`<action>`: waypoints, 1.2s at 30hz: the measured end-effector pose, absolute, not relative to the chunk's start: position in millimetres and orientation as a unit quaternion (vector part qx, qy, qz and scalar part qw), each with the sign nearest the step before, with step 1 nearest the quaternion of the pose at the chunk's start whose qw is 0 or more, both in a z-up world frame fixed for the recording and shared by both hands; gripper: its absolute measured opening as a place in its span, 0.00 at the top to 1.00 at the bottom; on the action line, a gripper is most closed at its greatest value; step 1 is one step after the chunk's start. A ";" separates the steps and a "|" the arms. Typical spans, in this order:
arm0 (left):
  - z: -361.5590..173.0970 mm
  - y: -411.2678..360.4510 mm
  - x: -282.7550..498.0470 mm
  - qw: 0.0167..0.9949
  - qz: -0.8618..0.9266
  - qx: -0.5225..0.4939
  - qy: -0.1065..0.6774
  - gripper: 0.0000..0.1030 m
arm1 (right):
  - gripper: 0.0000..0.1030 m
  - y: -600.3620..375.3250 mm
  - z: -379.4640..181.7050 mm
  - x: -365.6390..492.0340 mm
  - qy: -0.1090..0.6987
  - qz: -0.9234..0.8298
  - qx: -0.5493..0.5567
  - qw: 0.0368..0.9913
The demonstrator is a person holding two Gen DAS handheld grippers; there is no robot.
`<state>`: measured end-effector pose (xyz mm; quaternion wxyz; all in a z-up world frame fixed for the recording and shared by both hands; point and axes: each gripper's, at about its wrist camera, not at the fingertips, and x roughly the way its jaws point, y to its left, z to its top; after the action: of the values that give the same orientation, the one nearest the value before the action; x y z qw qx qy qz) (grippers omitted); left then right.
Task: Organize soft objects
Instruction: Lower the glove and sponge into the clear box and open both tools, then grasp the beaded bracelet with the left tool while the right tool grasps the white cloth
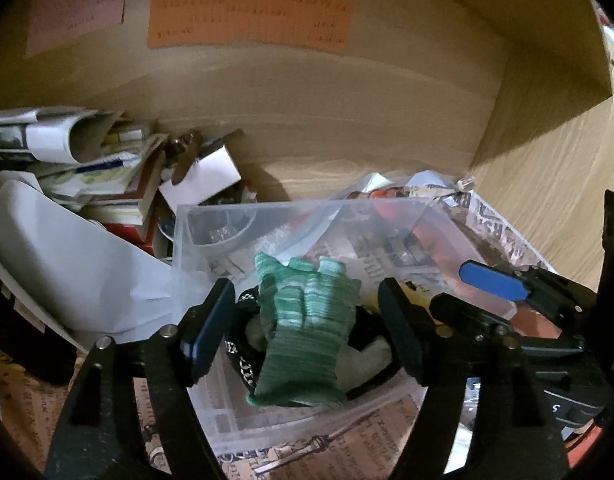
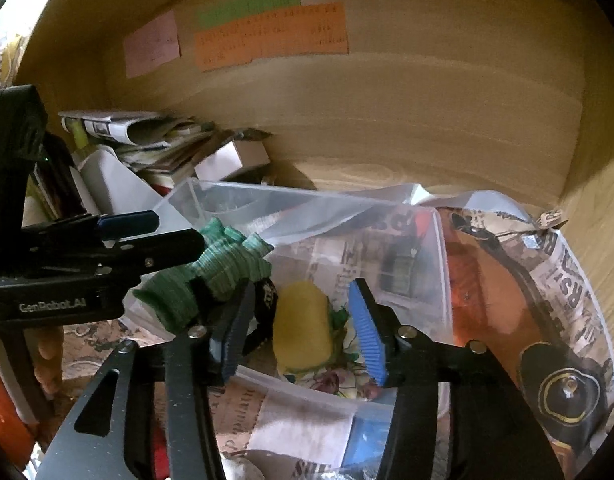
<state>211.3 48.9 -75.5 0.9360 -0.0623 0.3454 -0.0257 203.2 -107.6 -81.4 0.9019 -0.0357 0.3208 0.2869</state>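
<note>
A green striped knit glove (image 1: 303,332) lies over the near edge of a clear plastic bin (image 1: 387,216), between the wide-open fingers of my left gripper (image 1: 307,328), which do not touch it. Under it are a black chain-trimmed item (image 1: 243,360) and pale cloth. In the right wrist view the glove (image 2: 211,276) hangs at the bin's (image 2: 299,200) left rim, below the left gripper's fingers (image 2: 163,248). My right gripper (image 2: 303,328) is open around a yellow soft object (image 2: 303,328) in the bin, on floral cloth (image 2: 335,380).
The bin stands on newspaper (image 1: 499,232) inside a wooden shelf with coloured paper labels (image 1: 247,16) on the back wall. Stacked books and papers (image 1: 87,168), a white box (image 1: 207,176) and a white sheet (image 1: 67,264) crowd the left. An orange bag (image 2: 487,280) lies at the right.
</note>
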 end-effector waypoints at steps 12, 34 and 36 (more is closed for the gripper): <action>-42.6 43.7 168.5 0.951 -0.037 -0.049 0.302 0.13 | 0.38 -126.3 -48.2 164.7 0.269 0.291 -0.028 0.918; -86.8 33.6 81.1 0.935 -0.037 -0.049 0.349 0.06 | 0.32 -133.3 -79.2 81.8 0.282 0.296 -0.052 0.911; -95.1 32.3 77.9 0.931 -0.037 -0.053 0.359 0.06 | 0.32 -133.0 -86.2 80.0 0.294 0.299 -0.050 0.907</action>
<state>77.9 32.3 -95.1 0.9309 -0.0525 0.3595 -0.0367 80.0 -133.0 -86.2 0.9066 -0.0504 0.2939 0.2986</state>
